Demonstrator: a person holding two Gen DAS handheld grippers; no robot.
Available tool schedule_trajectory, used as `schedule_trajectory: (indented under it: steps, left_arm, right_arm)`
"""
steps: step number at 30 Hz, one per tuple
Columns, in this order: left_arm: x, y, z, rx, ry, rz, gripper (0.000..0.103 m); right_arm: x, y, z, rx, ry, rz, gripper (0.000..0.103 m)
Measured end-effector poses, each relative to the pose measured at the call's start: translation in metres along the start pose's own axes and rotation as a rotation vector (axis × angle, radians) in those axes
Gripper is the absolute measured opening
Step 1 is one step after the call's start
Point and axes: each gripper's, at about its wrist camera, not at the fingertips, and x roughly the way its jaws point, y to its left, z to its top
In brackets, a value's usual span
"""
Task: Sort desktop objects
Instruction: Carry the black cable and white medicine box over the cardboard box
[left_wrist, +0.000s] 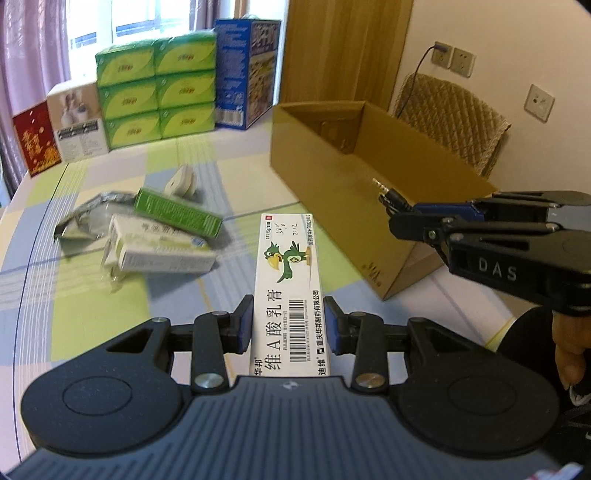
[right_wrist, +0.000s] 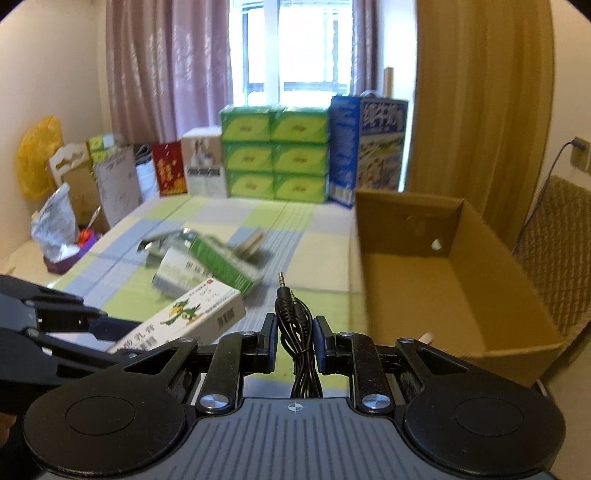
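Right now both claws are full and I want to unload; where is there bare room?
The cardboard box floor is mostly bare. Open tablecloth lies between the box and the pile of packets, which is crowded.

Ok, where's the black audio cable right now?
The audio cable is bunched between the right gripper fingers, plugs forward, held above the table just left of the open cardboard box.

White ointment carton (left_wrist: 286, 280) with a green bird print, held lengthwise in my left tool above the checked tablecloth. Bundled black audio cable (right_wrist: 295, 325), two jack plugs pointing up, clamped in my right tool. Green box (left_wrist: 177, 211), white box (left_wrist: 162, 247) and foil packet (left_wrist: 92, 210) lie heaped left of the open cardboard box (left_wrist: 332, 192)
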Motion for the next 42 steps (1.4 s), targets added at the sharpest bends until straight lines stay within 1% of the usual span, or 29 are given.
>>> schedule_trajectory:
  steps: [5,10,21,25,31,35,42]
  left_arm:
    - [-0.004,-0.017,0.015,0.019,-0.021,-0.020,0.033]
    - [0.000,-0.035,0.026,0.041,-0.030,-0.048,0.033]
    - [0.025,-0.073,0.064,0.069,-0.055,-0.109,0.033]
    - [0.039,-0.083,0.077,0.068,-0.057,-0.123,0.033]
    - [0.064,-0.091,0.099,0.056,-0.054,-0.146,0.033]
    - [0.082,-0.093,0.110,0.022,-0.040,-0.169,0.033]
    - [0.105,-0.097,0.117,0.013,-0.016,-0.162,0.033]
  right_arm:
    - [-0.016,-0.017,0.012,0.022,-0.033,-0.027,0.017]
    - [-0.027,-0.040,0.020,0.048,-0.049,-0.061,0.017]
    - [-0.025,-0.108,0.039,0.108,-0.067,-0.149,0.017]
    - [-0.018,-0.134,0.044,0.132,-0.057,-0.161,0.017]
    - [0.009,-0.164,0.049,0.173,-0.012,-0.159,0.017]
    - [0.023,-0.175,0.050,0.186,0.010,-0.161,0.017]
    - [0.041,-0.185,0.050,0.193,0.033,-0.161,0.017]
